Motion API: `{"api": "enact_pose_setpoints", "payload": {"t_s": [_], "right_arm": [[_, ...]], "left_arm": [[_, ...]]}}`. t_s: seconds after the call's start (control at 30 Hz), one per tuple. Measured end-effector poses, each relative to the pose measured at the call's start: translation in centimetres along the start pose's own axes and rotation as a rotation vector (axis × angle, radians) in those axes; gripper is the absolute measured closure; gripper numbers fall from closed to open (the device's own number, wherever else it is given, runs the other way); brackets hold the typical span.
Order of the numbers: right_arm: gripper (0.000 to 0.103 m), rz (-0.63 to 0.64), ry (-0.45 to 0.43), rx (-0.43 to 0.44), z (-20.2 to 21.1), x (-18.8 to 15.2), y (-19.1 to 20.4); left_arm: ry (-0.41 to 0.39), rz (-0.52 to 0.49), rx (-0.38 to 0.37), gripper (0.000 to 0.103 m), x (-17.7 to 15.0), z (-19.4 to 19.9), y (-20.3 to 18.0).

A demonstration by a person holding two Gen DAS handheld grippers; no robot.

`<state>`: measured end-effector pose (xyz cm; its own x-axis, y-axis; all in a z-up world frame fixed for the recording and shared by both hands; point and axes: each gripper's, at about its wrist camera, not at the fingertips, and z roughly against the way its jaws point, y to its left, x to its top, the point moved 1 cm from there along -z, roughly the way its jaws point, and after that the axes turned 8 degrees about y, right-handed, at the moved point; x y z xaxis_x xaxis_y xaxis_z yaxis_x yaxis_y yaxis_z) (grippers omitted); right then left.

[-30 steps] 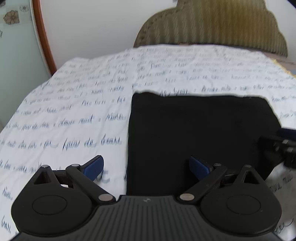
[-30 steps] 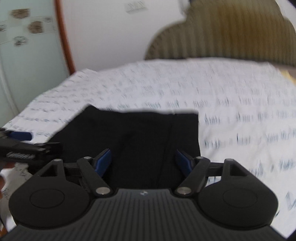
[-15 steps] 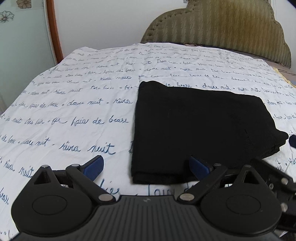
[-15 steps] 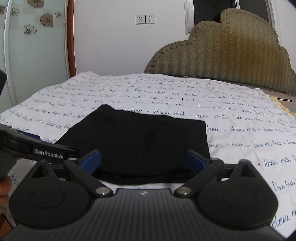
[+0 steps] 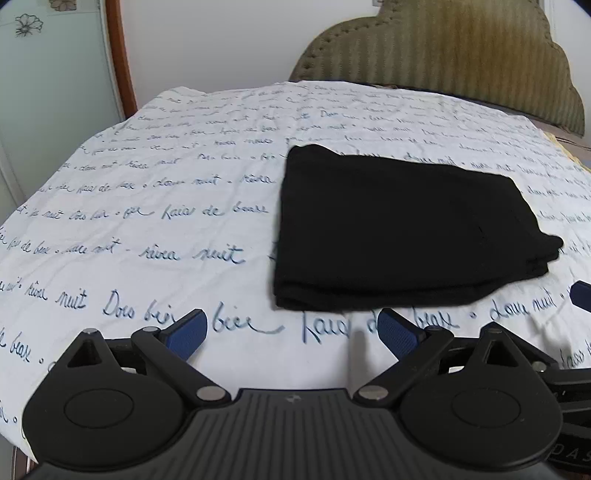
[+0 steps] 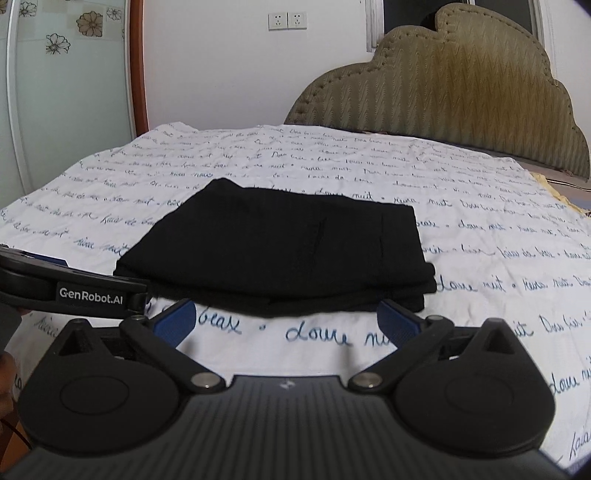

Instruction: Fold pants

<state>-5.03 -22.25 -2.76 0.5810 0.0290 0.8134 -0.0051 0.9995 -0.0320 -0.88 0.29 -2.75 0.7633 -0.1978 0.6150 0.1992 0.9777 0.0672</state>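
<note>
The black pants lie folded into a compact stack on the bed sheet, a white cloth with blue handwriting print. In the left wrist view the stack sits at about one o'clock from the left hand-held gripper, its layered edges showing along the near and right sides. In the right wrist view the pants lie at twelve o'clock, just beyond the right hand-held gripper.

Both hand-held grippers have their jaws spread wide with nothing between them, apart from the pants.

Only the right wrist view shows the wall sockets at twelve o'clock and the left hand-held gripper's labelled side at nine o'clock, crossing over the sheet. The padded headboard stands behind the bed in both views; a flower-patterned glass door is at ten o'clock.
</note>
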Motion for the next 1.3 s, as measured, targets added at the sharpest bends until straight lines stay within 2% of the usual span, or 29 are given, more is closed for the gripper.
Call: {"api": "enact_pose_setpoints", "payload": {"t_s": [0.37, 1.3], "right_arm": [[0.000, -0.023, 0.008, -0.055, 1.2, -1.6, -1.6], [0.000, -0.024, 0.025, -0.058, 1.2, -2.4, -2.2]], "left_arm": [[-0.006, -0.046, -0.009, 0.004, -1.0, 0.8, -1.9], [0.019, -0.060, -0.004, 0.004, -1.6, 0.7, -2.7]]}}
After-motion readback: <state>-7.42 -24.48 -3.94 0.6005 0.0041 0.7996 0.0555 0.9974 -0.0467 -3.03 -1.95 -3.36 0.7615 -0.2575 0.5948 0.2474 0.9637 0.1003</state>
